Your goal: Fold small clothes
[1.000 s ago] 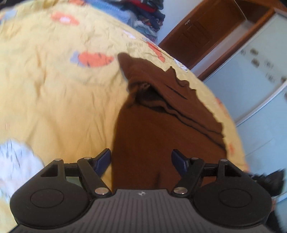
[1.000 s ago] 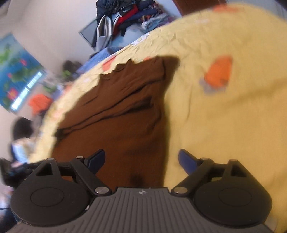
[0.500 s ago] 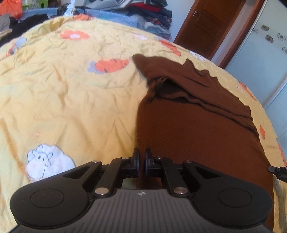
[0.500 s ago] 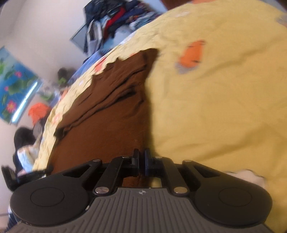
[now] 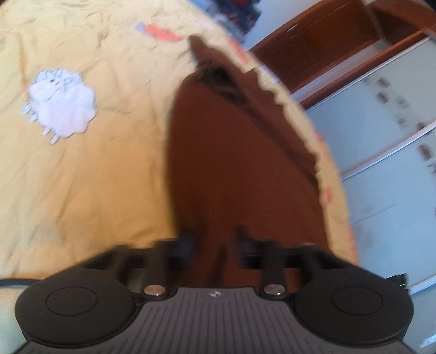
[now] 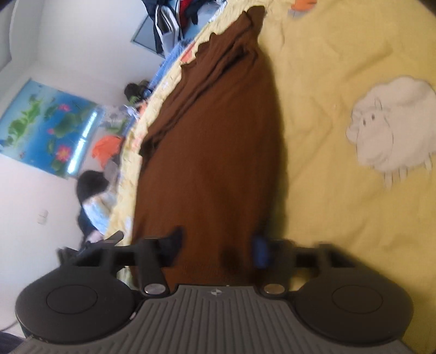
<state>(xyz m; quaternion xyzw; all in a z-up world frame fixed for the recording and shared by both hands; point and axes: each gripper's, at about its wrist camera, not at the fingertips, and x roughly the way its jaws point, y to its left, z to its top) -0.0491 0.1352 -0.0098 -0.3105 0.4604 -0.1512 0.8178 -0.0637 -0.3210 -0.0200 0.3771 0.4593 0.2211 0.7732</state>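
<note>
So the brown garment [image 5: 239,168] is laid out long and flat on the yellow bedsheet [image 5: 81,177], running close along one edge of the bed, probably so there's a flat surface to fold on. The far end is bunched into a few ridges and a small peak. That end clearly hasn't been smoothed, so the fold is judged to be at an early stage.

The left gripper [image 5: 215,242] is seen with its jaws parted to a moderate gap, straddling the near end of the cloth. It's pretty blurry there, so whether any fabric is actually touched can't be told, but nothing is pinched. The right gripper [image 6: 218,245] is spread wide, with the near hem sitting between the fingers, also unpinched. One blue pad [image 6: 261,252] can be made out beside the garment's side edge, which suggests that near corner is being lined up for a grab.

Both grippers being placed at the same near end makes sense if the hem is meant to be picked up at two points and carried over toward the far end. A white sheep print [image 6: 392,128] on the sheet is left well off to the side, not in the way. A clothes pile [image 6: 177,19] is visible past the far end of the bed, and a wardrobe [image 5: 395,122] stands beyond the bed's edge.

Thin, floppy fabric is assumed, so a shallow pinch could easily slip.
</note>
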